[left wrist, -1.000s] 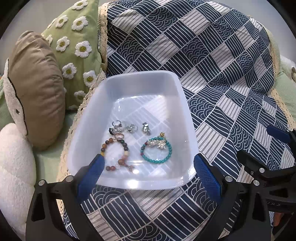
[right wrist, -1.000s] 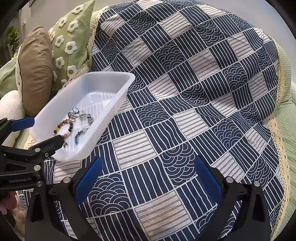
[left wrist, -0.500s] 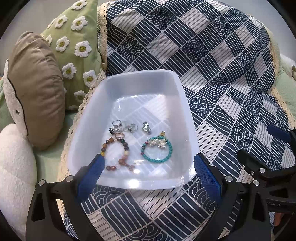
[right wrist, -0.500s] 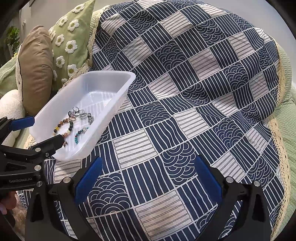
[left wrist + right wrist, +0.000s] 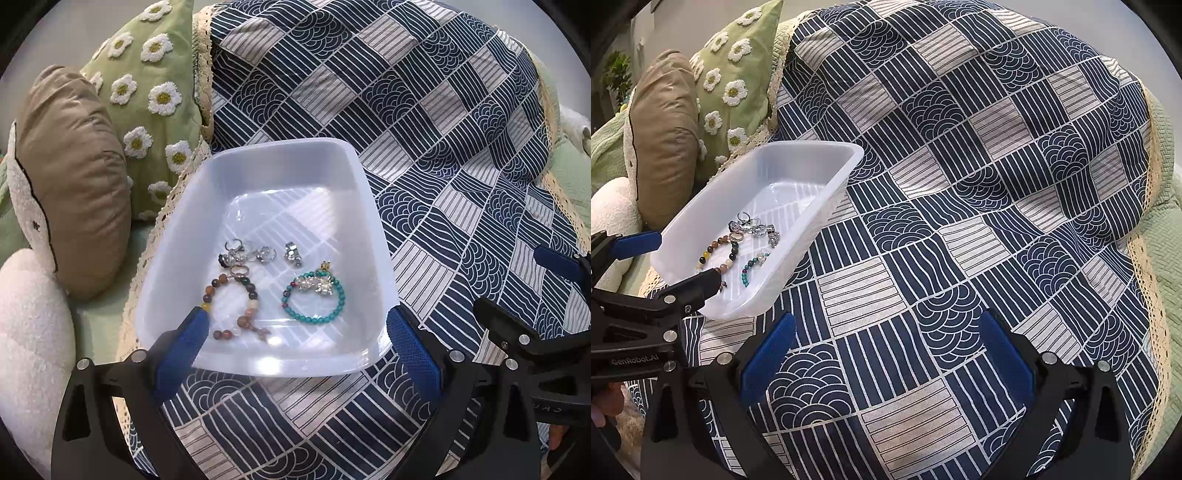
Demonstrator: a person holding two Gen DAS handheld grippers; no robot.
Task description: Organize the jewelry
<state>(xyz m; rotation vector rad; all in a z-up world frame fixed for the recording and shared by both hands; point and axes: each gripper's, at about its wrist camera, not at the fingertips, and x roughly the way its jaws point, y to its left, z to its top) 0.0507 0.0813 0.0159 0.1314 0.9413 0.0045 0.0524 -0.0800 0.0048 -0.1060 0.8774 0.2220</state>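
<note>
Left gripper: fingers spread wide and holding nothing; the blue pads flank the near wall of the tray, the left pad overlapping its near-left corner in the left wrist view.
Right gripper: fingers likewise spread wide and empty, poised over bare cloth, with the tray well off to their left.
Tray: translucent white plastic bin resting on the cloth, directly ahead of the left fingers and between them; all jewelry lies in its near half.
Brown bead bracelet: multicoloured wooden-toned beads, just ahead of the left pad, on the tray floor.
Turquoise bead bracelet: lies beside the brown one, toward the right finger, with a silver and pearl charm on its far arc.
Rings: a small cluster of silver pieces just beyond the two bracelets; a separate silver piece lies nearer the right finger.
Cloth: navy and white patchwork print with a lace edge, spread under both grippers.
Cushions: a green daisy cushion and a tan cushion, beyond and left of the left fingers.
</note>
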